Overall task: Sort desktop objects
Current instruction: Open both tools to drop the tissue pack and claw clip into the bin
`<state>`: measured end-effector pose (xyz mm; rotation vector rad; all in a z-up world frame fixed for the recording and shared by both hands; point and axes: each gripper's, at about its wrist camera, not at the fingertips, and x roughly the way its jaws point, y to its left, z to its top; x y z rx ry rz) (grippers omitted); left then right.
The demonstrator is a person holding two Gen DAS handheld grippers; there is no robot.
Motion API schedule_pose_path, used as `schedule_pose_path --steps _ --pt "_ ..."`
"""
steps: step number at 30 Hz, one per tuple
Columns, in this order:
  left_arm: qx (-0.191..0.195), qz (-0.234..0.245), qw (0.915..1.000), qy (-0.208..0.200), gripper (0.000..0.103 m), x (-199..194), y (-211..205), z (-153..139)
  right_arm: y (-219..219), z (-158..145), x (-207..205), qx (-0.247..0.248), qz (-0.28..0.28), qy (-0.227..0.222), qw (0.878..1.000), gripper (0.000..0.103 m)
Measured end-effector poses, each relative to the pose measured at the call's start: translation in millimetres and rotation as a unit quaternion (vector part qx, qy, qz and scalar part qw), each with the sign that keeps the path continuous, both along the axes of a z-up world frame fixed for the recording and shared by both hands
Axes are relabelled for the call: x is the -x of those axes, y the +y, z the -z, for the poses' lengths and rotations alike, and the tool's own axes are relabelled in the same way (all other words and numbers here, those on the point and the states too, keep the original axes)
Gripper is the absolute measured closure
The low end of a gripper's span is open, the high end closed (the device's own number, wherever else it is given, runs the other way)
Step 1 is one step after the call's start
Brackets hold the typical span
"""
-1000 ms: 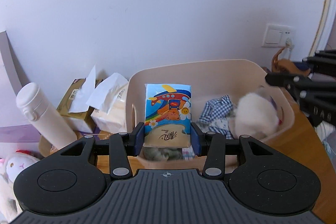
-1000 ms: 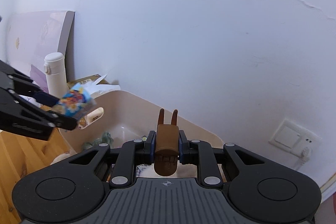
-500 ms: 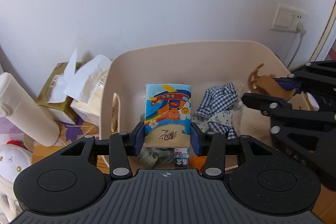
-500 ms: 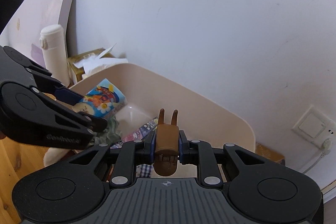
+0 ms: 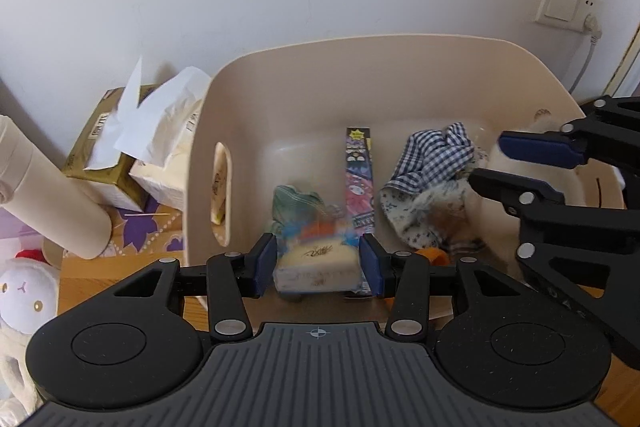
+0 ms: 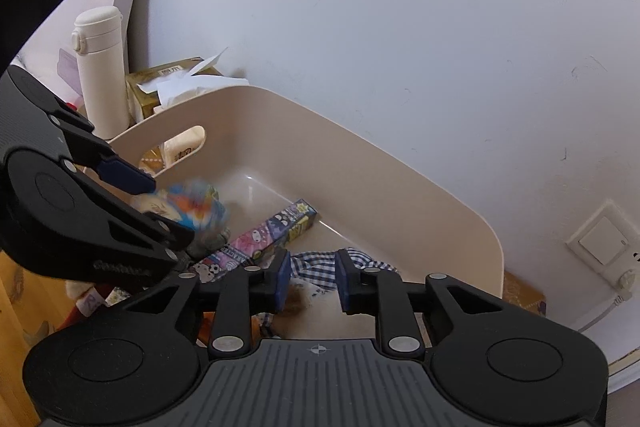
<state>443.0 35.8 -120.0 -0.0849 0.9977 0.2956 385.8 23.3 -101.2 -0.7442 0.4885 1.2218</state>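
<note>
The left gripper point(image 5: 318, 263), jaws parted, has the blurred tissue pack point(image 5: 316, 259) between them above the bin point(image 5: 360, 67) (right gripper point(image 6: 311, 281) open, empty).

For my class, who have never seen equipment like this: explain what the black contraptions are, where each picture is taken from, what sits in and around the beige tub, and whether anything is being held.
No robot here: a person holds a two-fingered gripper in each hand, each carrying a wide-angle camera looking along its fingers. One picture comes from the left gripper, the other from the right gripper.

Both hang over a beige tub holding checked cloth, a long cartoon box and something green. Beside the tub stand tissue boxes, a cream flask and a white plush toy.

The left fingers are spread, and a blurred tissue pack sits between them, apparently just released. The right fingers are open and hold nothing.
</note>
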Motion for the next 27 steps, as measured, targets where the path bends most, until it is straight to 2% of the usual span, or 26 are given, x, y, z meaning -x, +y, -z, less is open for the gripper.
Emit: schedule_pose_path --steps 1,2,3,4,5,7,10,14,17,19,21,27 --pt "0.002 -0.001 1.0000 -0.001 0.056 1 1 -1 0 -1 1 -0.001 0.002 -0.002 1.000 0.056" --pt "0.004 -0.002 1.0000 -0.001 0.054 1 3 -2 -1 -2 1 -0.004 0.004 -0.005 1.000 0.051" --pt "0.004 -0.004 1.0000 0.000 0.046 2 5 -3 -1 -3 2 -0.006 0.006 -0.009 1.000 0.044" --pt "0.002 -0.007 1.0000 0.000 0.040 3 6 -4 -2 -5 3 -0.008 0.007 -0.012 1.000 0.041" --pt "0.001 -0.009 1.0000 -0.001 0.038 4 7 -6 -2 -6 4 -0.010 0.007 -0.015 1.000 0.039" --pt "0.000 -0.011 0.9999 -0.001 0.035 7 9 -8 -2 -9 7 -0.013 0.010 -0.022 1.000 0.026" --pt "-0.002 -0.011 0.9999 -0.004 0.034 13 11 -12 -5 -14 11 -0.017 0.017 -0.025 0.999 0.018" --pt "-0.003 -0.004 0.9999 -0.016 0.034 22 10 -19 -10 -20 15 -0.023 0.032 -0.021 0.999 0.010" --pt "-0.004 -0.003 0.9997 -0.025 0.033 27 8 -26 -16 -25 18 -0.029 0.041 -0.017 0.999 0.009" --pt "-0.006 -0.005 0.9995 -0.032 0.028 32 8 -32 -21 -30 22 -0.031 0.046 -0.021 0.998 0.007" --pt "-0.007 -0.006 0.9993 -0.037 0.028 37 9 -37 -25 -34 26 -0.035 0.051 -0.026 0.998 0.000" --pt "-0.012 -0.010 0.9988 -0.046 0.027 54 9 -47 -38 -48 39 -0.051 0.061 -0.024 0.997 0.000"
